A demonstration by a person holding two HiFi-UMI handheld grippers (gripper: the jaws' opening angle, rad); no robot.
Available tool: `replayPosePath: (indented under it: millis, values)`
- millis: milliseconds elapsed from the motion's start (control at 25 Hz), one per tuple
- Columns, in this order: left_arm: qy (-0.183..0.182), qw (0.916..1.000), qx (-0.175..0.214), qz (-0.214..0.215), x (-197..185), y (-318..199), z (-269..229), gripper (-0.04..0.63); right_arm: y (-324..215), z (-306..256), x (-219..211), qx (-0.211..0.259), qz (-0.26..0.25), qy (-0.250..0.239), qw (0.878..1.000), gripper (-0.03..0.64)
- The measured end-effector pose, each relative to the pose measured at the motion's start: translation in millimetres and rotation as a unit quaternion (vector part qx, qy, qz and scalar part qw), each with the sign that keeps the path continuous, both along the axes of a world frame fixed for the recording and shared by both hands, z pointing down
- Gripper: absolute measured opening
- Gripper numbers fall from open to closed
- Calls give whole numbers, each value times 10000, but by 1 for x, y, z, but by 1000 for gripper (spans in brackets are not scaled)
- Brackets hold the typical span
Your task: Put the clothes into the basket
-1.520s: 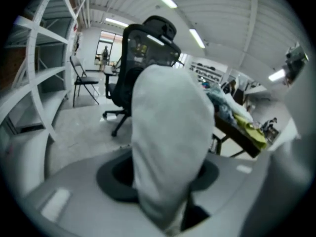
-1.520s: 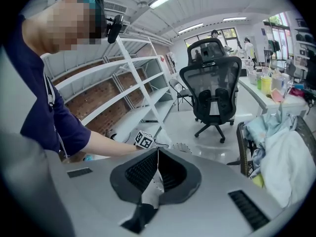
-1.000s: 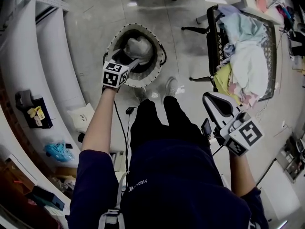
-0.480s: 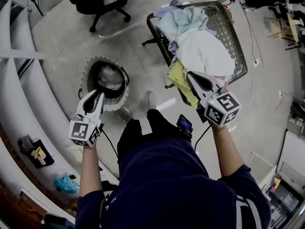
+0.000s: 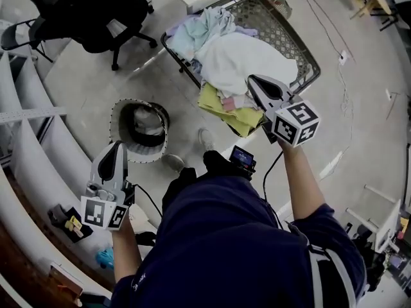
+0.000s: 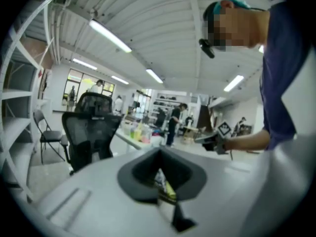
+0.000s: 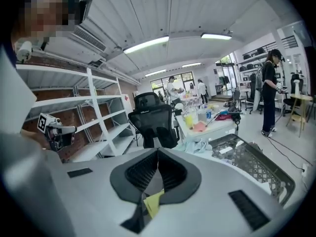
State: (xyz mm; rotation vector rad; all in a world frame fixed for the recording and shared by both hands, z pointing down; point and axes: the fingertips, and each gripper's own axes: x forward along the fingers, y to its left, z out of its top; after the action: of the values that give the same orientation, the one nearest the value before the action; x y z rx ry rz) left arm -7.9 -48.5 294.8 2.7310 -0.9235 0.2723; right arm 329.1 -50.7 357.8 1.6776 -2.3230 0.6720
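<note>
Holds the left gripper (image 5: 117,147) clenched, jaws pressed together with nothing caught between them. Finds the basket (image 5: 115,117) just ahead of its tips and lower, on the floor, a grey cloth (image 5: 149,128) lying inside. Sees a chair (image 5: 96,5) farther ahead of that gripper, past the basket. Holds the right gripper (image 5: 253,81) clenched too, jaws meeting, nothing pinched at the tips; glimpses only a yellow cloth (image 5: 234,117) through the gap behind the jaws. Hangs that gripper over the clothes (image 5: 257,66) heaped on a wire rack (image 5: 279,27): a white cloth (image 5: 231,56) right under and ahead of its tips, the yellow one below it to its left, a blue cloth (image 5: 205,27) farther ahead and left. Cannot tell whether the tips touch the heap. Sets the two grippers well apart, a torso (image 5: 237,249) between them.
</note>
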Motion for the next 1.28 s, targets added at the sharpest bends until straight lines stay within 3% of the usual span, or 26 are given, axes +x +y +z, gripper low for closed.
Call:
replayPosePath:
  millis: [160, 320, 520, 760, 1280]
  values:
    - [22, 9992, 378, 100, 18, 15, -40, 2, 7, -17, 15, 247, 76, -110, 9996, 9]
    - [-12, 9977, 663, 123, 24, 29, -62, 2, 12, -34, 2, 478, -106, -298, 9984, 9]
    - [45, 9972, 748, -62, 14, 47, -70, 2, 13, -71, -63, 852, -952, -550, 9903, 8]
    - [96, 9961, 834, -282, -6, 58, -77, 2, 19, -114, -140, 1210, -1867, -699, 9724, 8]
    - [295, 9920, 1004, -706, -41, 74, -84, 2, 36, -135, -227, 1306, -2831, -612, 9482, 8]
